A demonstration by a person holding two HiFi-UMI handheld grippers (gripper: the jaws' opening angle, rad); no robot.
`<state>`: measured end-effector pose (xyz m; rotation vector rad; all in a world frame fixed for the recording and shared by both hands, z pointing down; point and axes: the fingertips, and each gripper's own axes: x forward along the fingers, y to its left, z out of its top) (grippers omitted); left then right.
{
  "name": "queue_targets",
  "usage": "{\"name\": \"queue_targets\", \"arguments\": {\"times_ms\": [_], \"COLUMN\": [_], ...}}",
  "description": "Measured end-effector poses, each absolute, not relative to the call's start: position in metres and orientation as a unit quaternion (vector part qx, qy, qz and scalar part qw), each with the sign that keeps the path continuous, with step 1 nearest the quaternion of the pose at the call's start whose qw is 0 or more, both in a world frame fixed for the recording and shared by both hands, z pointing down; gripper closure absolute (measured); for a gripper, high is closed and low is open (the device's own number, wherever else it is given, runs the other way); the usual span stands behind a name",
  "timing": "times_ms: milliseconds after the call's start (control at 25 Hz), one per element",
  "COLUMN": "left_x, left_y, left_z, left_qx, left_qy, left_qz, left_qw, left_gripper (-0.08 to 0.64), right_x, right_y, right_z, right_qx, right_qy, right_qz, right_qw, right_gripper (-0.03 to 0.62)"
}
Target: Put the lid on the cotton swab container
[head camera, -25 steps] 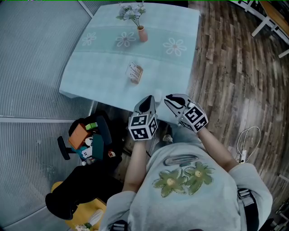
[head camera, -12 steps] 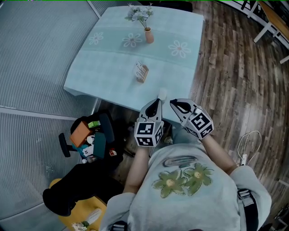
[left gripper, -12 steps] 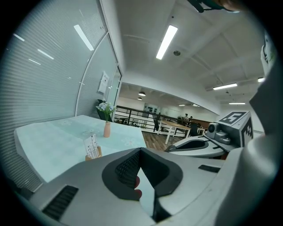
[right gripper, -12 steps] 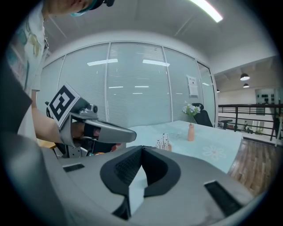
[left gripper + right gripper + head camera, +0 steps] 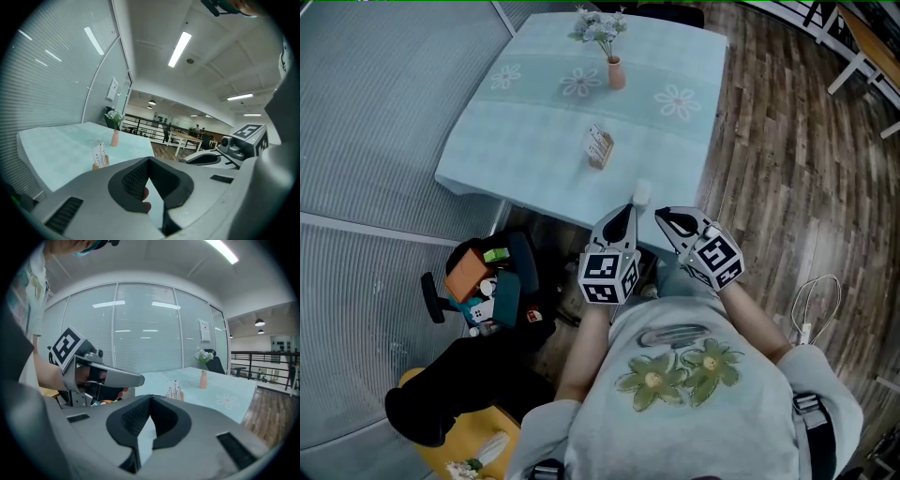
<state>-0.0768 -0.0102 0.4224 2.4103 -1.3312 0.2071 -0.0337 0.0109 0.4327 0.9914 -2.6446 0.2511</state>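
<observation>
The worktop, draped in a pale blue cloth printed with flowers, filled the upper part of the head view. The left gripper and the right gripper hung side by side at the worktop edge farthest from the flower vase, close to the person's chest. Both sets of fingers were pressed together, with nothing pinched between them.

The cotton swab container, seemingly a small wooden-based holder of upright white sticks, stood mid-worktop between the vase and the grippers. A small white piece sat farther from the vase, at the worktop edge just ahead of the grippers. It may have been the lid, but it was too small to tell.

The step in hand looked like the reach for the lid. To do it well, the fingers would need to spread first, then close across the lid's rim so it stayed level. The other gripper could steady the light container against tipping.
</observation>
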Motion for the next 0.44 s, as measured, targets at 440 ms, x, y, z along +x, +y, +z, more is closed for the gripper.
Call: {"name": "queue_targets", "arguments": {"times_ms": [440], "left_x": [-0.0806], "left_y": [-0.0165], "left_z": [0.4287], "left_qx": [0.859], "left_qy": [-0.469], "left_qz": [0.092], "left_qw": [0.181], "left_gripper": [0.558], "right_x": [-0.0371], "right_y": [0.005], "right_z": [0.434], "right_qx": [0.351], "right_qy": [-0.918], "right_qz": [0.087], "right_qw": [0.161], "right_gripper": [0.589]}}
